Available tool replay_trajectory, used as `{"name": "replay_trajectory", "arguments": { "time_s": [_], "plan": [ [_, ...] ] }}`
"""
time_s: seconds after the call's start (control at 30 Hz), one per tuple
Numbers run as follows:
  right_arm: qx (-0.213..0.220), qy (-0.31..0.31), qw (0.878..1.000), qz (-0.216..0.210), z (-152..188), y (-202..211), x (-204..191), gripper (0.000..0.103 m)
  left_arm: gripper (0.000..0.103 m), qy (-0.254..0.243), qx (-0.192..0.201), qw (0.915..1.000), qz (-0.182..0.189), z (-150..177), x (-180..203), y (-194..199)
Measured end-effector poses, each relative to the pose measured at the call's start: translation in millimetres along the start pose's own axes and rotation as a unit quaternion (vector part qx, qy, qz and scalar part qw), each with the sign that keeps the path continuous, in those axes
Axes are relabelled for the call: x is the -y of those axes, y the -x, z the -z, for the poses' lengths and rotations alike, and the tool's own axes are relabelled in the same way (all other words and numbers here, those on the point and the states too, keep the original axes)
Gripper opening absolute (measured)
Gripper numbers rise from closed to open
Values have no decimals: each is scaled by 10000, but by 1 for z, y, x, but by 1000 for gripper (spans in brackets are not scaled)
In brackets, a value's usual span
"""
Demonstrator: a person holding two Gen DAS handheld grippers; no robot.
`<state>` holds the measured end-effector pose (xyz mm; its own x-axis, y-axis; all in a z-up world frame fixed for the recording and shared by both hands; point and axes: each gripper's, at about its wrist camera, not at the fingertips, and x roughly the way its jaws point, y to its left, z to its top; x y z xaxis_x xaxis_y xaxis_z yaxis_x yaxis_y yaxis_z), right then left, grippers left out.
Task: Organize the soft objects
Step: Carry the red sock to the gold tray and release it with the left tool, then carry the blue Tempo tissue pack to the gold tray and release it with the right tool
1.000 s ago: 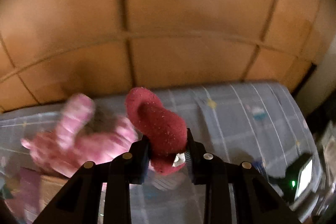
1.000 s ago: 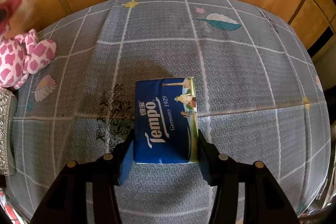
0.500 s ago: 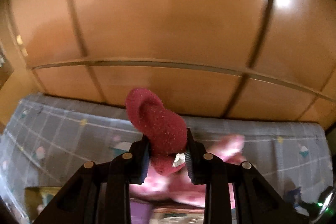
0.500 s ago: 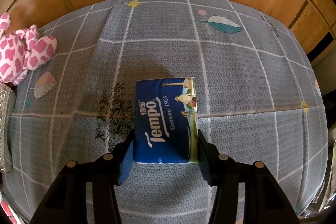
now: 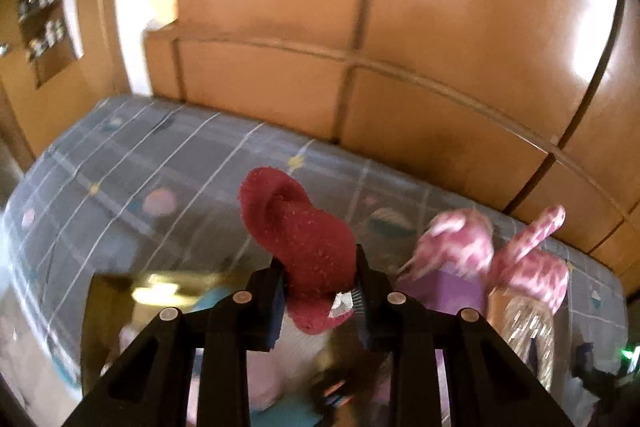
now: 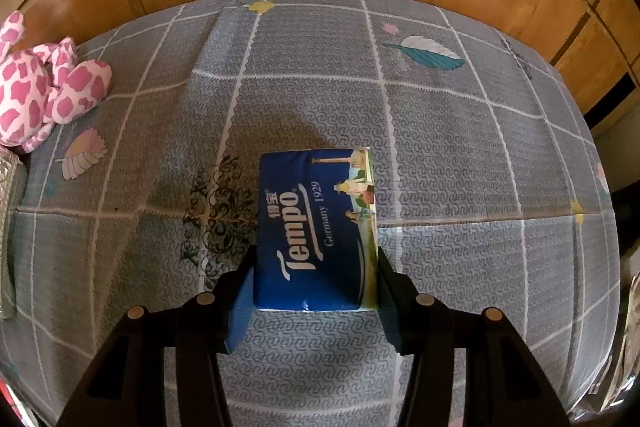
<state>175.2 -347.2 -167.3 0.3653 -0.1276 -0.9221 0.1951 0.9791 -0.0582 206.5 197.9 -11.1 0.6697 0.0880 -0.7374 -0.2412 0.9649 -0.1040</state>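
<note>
My left gripper [image 5: 318, 291] is shut on a fuzzy dark red sock [image 5: 298, 235] and holds it up above the bed. A pink and white spotted plush toy [image 5: 516, 259] lies to the right of it, blurred; it also shows in the right wrist view [image 6: 36, 95] at the far left. My right gripper [image 6: 316, 279] is shut on a blue Tempo tissue pack [image 6: 316, 227] that rests low over the grey checked bedsheet [image 6: 460, 147].
A wooden panelled wall [image 5: 400, 47] runs behind the bed. Under the left gripper are blurred items: a dark box [image 5: 116, 311] at the left, a purple thing [image 5: 444, 291] and a glittery gold box [image 5: 528, 323] at the right.
The left gripper has swung left with the sock, so the plush now sits to its right and a doorway shows at the far left. The right gripper and tissue pack have barely moved.
</note>
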Motion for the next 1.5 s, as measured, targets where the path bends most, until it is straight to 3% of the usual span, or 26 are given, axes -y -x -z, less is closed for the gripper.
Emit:
{"name": "replay_trajectory", "arguments": {
  "time_s": [0.33, 0.57, 0.73, 0.9, 1.0, 1.33, 1.43, 1.5],
  "plan": [
    [151, 181, 9996, 150, 6, 4, -10, 53, 29, 1015, -262, 9944, -88, 103, -123, 32],
    [292, 292, 9989, 221, 12, 6, -19, 53, 29, 1576, -386, 9867, 100, 143, -167, 30],
    [345, 292, 9987, 233, 16, 4, -22, 53, 32, 1308, -412, 9890, 551, 143, -165, 24],
    [395, 321, 9983, 279, 19, 7, -24, 53, 62, 1134, -400, 9918, 433, 132, -166, 10],
    [412, 339, 9981, 315, 20, 9, -26, 53, 71, 1023, -344, 9934, 391, 128, -163, 10],
    [493, 441, 9966, 484, 20, 12, -34, 53, 74, 1076, -134, 9941, 71, 154, -148, 50],
    [504, 467, 9961, 562, 21, 13, -37, 52, 74, 803, 46, 9961, -353, 163, -129, 66],
    [511, 482, 9958, 591, 23, 14, -39, 52, 77, 715, 132, 9965, -421, 167, -120, 74]
  ]
}}
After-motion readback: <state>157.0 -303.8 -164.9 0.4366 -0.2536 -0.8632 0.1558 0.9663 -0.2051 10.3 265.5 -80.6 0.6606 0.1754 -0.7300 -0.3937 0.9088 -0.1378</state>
